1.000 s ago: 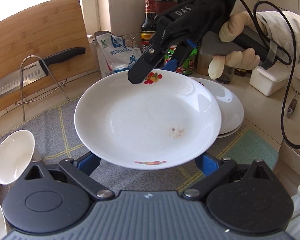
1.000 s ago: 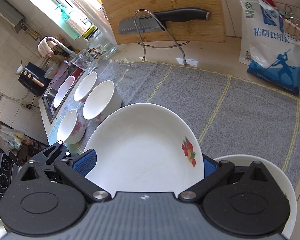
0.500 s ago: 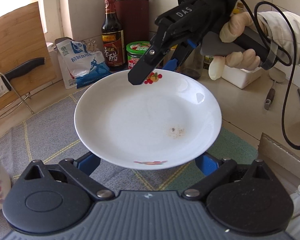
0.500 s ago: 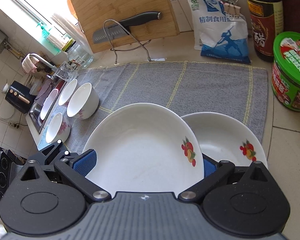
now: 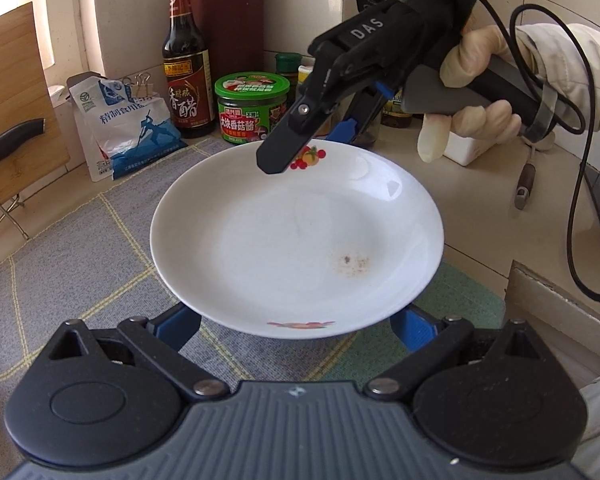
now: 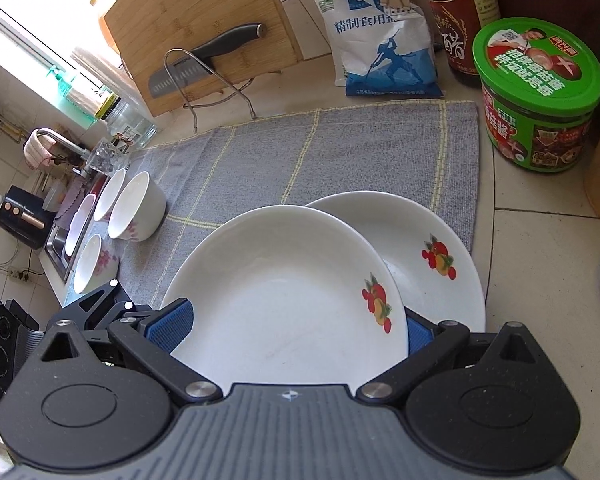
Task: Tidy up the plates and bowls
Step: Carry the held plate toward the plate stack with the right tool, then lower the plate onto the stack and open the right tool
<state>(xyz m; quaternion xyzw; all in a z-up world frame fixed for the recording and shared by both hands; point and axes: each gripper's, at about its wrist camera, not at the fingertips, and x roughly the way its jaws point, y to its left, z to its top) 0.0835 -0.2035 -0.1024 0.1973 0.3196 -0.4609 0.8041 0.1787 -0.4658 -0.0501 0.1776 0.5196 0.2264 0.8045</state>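
Your left gripper (image 5: 296,326) and right gripper (image 5: 306,148) both clamp the plate (image 5: 296,236), held above the mat (image 5: 80,248).

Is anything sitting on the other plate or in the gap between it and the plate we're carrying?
Nothing visible does. The right wrist view shows the carried plate, gripped by both the left gripper and right gripper, overlapping the plate on the mat, whose visible inside is bare. Its near part is hidden behind the carried plate.
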